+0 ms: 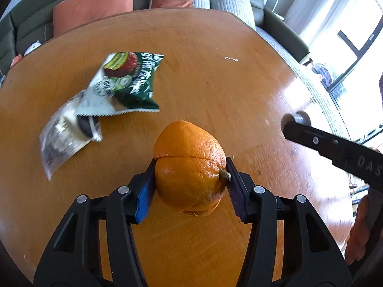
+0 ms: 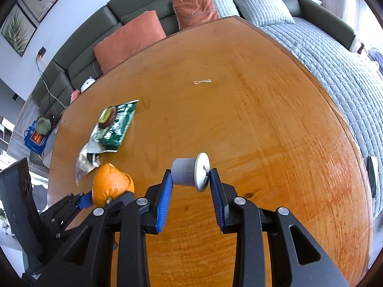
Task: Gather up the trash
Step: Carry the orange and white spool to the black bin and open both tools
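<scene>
My left gripper (image 1: 190, 171) is shut on an orange peel (image 1: 189, 165), a hollow orange shell with a cut line and a stem, held above the wooden table (image 1: 215, 83). It also shows in the right wrist view (image 2: 111, 186). My right gripper (image 2: 191, 177) is shut on a small grey stopper with a white flanged end (image 2: 191, 174), held above the table. The right gripper's finger shows in the left wrist view (image 1: 335, 148). A green snack wrapper (image 1: 126, 83) and a clear crumpled wrapper (image 1: 67, 134) lie on the table to the left.
A small white twist of string (image 1: 231, 59) lies far on the table. A grey-green sofa with orange cushions (image 1: 95, 7) and a quilted grey blanket (image 2: 323, 55) wraps the table's far and right sides. A blue bag (image 2: 36, 138) sits on the floor at left.
</scene>
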`<state>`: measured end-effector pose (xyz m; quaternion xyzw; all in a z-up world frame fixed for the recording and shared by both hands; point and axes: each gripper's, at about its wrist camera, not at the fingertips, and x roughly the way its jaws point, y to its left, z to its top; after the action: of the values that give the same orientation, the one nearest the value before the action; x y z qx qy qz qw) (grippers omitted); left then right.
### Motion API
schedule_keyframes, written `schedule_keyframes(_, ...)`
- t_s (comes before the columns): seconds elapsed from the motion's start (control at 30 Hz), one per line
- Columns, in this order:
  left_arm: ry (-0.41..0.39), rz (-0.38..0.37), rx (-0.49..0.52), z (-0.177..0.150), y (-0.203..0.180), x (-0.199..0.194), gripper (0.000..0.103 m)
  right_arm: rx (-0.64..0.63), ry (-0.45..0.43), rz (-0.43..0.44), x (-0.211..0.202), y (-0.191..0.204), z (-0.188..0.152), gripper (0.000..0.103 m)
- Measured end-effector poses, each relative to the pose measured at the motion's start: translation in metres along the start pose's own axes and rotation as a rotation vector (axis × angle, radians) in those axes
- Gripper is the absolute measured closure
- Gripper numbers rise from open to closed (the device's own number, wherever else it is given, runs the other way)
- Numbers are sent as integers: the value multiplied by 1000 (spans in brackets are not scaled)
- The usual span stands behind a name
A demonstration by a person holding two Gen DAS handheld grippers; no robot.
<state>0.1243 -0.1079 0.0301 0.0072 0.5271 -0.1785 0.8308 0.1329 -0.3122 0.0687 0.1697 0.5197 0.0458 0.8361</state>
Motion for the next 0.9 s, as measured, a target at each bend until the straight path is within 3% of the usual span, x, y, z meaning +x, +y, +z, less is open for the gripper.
schedule_keyframes(0.37,-68,31,-46,-32,44,-57,50,-116,-25,58,-21,79,-28,70)
schedule_keyframes(0.9,-148,128,-233,-110,171,-145,50,-352,19,181,-18,247,-92,70)
